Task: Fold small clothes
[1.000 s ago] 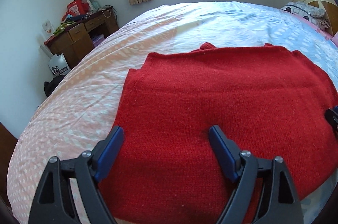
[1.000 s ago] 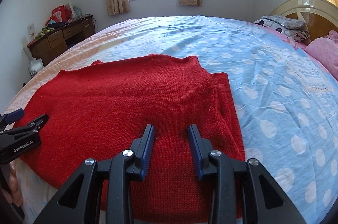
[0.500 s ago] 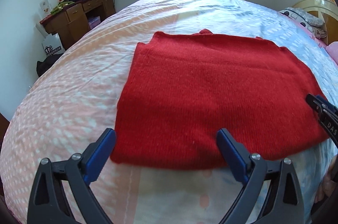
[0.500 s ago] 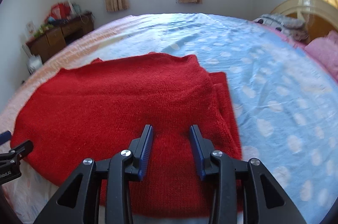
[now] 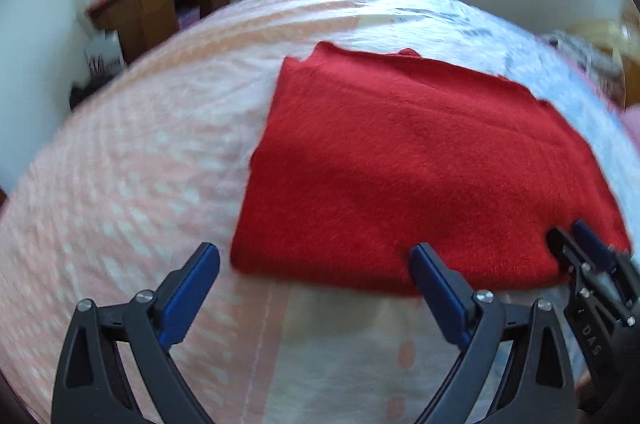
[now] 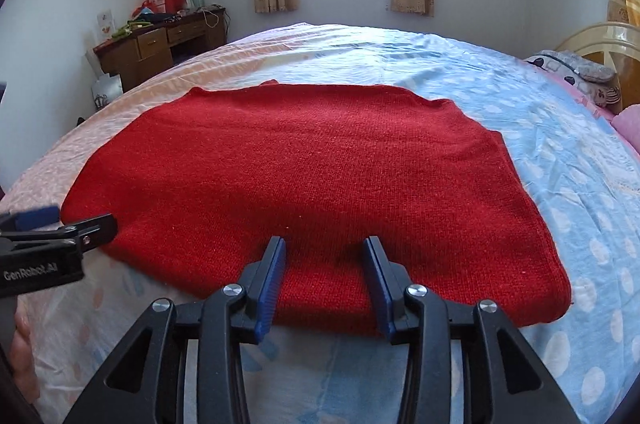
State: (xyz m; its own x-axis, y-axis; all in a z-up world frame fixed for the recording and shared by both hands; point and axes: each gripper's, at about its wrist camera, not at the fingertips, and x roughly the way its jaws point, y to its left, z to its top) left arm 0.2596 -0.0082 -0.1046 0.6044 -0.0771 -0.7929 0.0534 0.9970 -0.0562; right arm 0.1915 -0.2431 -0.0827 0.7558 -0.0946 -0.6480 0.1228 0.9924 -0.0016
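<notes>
Lying flat on the bed [image 6: 520,96], the red sweater [image 6: 304,176] looks soft, floppy knit. Left tongs [image 5: 316,276] gape wide at its near-left corner, empty. Right tongs [image 6: 325,276] are opening over the near hem, nothing pinched. Best pinch both near corners, through every layer.

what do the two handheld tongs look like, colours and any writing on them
Both tongs match: the left tongs and the right tongs have black plastic triangular cut-out arms, silver round pivot screws and flat blue pads. White "GenRobot.AI" lettering runs along the left one's side in the right wrist view; "DAS" shows on the right one's side in the left wrist view.
</notes>
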